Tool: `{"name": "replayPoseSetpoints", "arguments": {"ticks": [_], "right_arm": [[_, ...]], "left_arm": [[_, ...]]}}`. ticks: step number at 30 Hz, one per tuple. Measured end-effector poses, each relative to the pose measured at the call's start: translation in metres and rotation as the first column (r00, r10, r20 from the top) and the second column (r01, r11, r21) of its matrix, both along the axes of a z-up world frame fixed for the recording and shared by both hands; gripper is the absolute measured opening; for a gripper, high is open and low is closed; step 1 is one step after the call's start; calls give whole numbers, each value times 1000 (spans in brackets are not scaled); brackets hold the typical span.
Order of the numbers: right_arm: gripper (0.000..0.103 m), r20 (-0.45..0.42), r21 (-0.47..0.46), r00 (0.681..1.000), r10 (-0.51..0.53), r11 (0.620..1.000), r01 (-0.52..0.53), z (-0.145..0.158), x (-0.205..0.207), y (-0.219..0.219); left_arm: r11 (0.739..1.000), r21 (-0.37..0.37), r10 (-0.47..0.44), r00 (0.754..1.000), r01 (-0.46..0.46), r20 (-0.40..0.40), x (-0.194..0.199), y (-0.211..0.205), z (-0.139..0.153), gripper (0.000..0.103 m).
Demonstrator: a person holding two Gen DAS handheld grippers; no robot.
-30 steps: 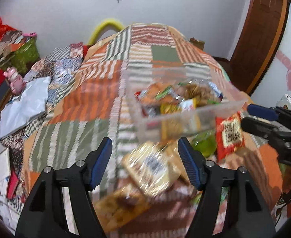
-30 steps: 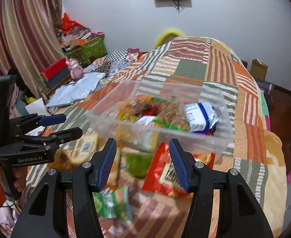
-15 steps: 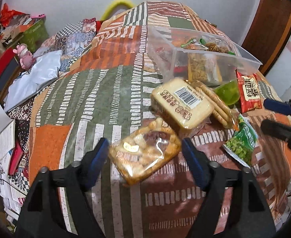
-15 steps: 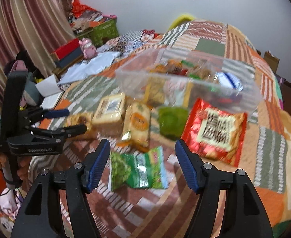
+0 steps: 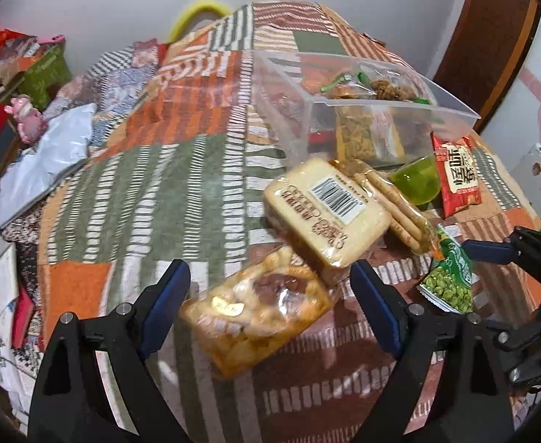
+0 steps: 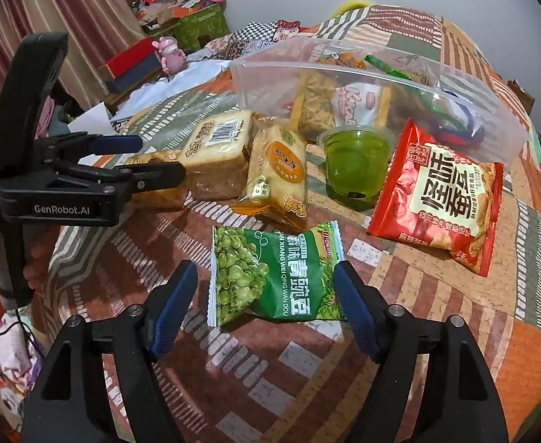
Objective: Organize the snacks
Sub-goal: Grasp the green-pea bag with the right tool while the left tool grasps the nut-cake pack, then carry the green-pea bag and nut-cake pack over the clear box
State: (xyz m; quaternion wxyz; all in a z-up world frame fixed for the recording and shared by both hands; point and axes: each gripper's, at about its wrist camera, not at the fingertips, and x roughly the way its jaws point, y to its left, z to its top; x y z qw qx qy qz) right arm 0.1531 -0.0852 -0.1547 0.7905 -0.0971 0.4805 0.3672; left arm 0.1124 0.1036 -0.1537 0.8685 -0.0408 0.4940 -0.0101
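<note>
On the patchwork bed, the left gripper (image 5: 270, 291) straddles a clear packet of mixed crackers (image 5: 259, 312), jaws open; the right gripper (image 6: 266, 295) likewise straddles the green pea packet (image 6: 274, 277). Slippery film could crumple and squirt free if pinched off-centre.

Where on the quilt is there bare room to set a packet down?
The quilt is bare left of the clear bin and bread pack, and right of the red packet. It is crowded between bin and green pea bag.
</note>
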Motion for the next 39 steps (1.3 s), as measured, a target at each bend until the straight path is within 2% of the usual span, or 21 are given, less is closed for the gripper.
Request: {"name": "replayPoseSetpoints", "arguments": {"ticks": [2, 8, 13, 14, 16, 18, 20, 29, 39], "right_arm": [[74, 2, -3, 1000, 0, 1000, 0, 0, 1, 0], [74, -17, -10, 1000, -20, 1000, 20, -3, 9, -1], [74, -41, 9, 999, -20, 1000, 21, -3, 11, -3], [73, -34, 6, 999, -20, 1000, 21, -3, 9, -3], [68, -21, -2, 1000, -20, 1000, 20, -3, 7, -3], [63, -18, -2, 1000, -16, 1000, 16, -3, 6, -3], [60, -12, 0, 1000, -15, 1000, 15, -2, 5, -4], [54, -2, 37, 999, -34, 999, 34, 9, 4, -19], [54, 78, 92, 994, -78, 993, 71, 43, 10, -31]], "left_arm": [[1000, -19, -19, 999, 18, -31, 3, -2, -6, 89], [997, -2, -72, 995, 72, -71, -10, -13, -16, 89], [995, 15, -97, 993, 99, -71, -25, -19, -20, 89], [995, 21, -97, 993, 98, -67, -26, -19, -21, 87], [995, 30, -90, 994, 92, -56, -30, -20, -21, 78], [996, 0, -87, 995, 88, -53, -34, -19, -21, 63], [998, -14, -68, 997, 67, -44, -38, -17, -21, 54], [999, -16, -40, 999, 40, -17, -53, -17, -9, 47], [1000, -17, -19, 996, 20, 90, -50, -18, 31, 46]]}}
